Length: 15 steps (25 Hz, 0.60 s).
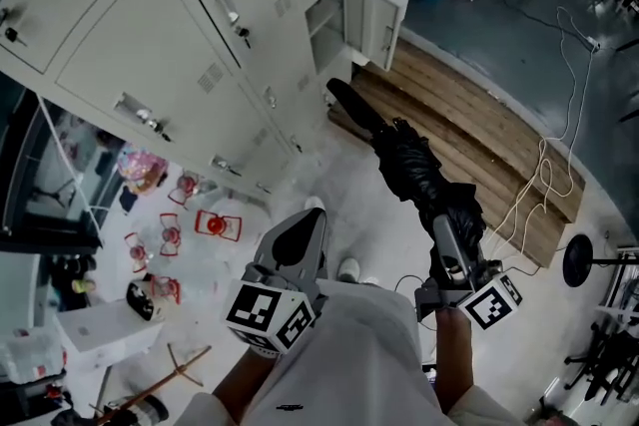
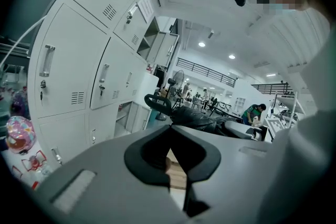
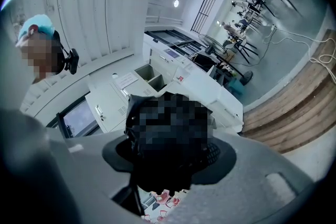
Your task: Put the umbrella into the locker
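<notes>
A folded black umbrella (image 1: 409,160) sticks out level from my right gripper (image 1: 447,239), which is shut on its lower end. Its curved handle (image 1: 344,100) points toward an open grey locker (image 1: 329,25) in the bottom row. In the left gripper view the umbrella (image 2: 197,117) lies to the right, its handle (image 2: 156,104) near the open locker (image 2: 128,115). In the right gripper view the dark umbrella (image 3: 168,170) fills the jaws. My left gripper (image 1: 303,219) hangs beside it, shut and empty, jaw tips touching (image 2: 169,127).
A bank of grey lockers (image 1: 150,55) runs along the left. A wooden platform (image 1: 479,145) with a white cable (image 1: 564,105) lies right of the open locker. Red and white items (image 1: 210,224), a pink toy (image 1: 140,170) and a white box (image 1: 100,334) litter the floor at the left.
</notes>
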Available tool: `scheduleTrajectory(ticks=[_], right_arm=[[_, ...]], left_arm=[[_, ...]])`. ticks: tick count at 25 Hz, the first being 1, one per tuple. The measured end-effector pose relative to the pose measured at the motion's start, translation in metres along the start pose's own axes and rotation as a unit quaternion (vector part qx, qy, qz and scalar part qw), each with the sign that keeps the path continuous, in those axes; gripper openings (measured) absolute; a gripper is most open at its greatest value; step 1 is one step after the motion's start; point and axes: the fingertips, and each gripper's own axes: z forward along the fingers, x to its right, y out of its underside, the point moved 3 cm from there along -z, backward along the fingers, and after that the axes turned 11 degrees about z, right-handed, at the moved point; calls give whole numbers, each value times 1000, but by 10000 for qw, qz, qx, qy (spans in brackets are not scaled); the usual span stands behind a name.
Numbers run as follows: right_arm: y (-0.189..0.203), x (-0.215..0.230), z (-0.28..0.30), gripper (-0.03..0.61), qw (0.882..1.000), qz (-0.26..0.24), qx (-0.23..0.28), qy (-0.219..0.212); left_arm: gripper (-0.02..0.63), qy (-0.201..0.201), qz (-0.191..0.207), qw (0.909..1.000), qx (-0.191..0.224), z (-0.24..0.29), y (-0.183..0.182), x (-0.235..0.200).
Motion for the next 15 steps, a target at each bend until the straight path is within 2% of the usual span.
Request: scheduleTrajectory(ticks=[6,15], right_arm=[[-11,4,30,247,9999,-62,110,32],[-29,10,107,247,9997,-34,200,132]], left_arm=[[15,194,12,9998,4,31,-15,-17],[15,391,-40,9991,-167,99,-43,-78]])
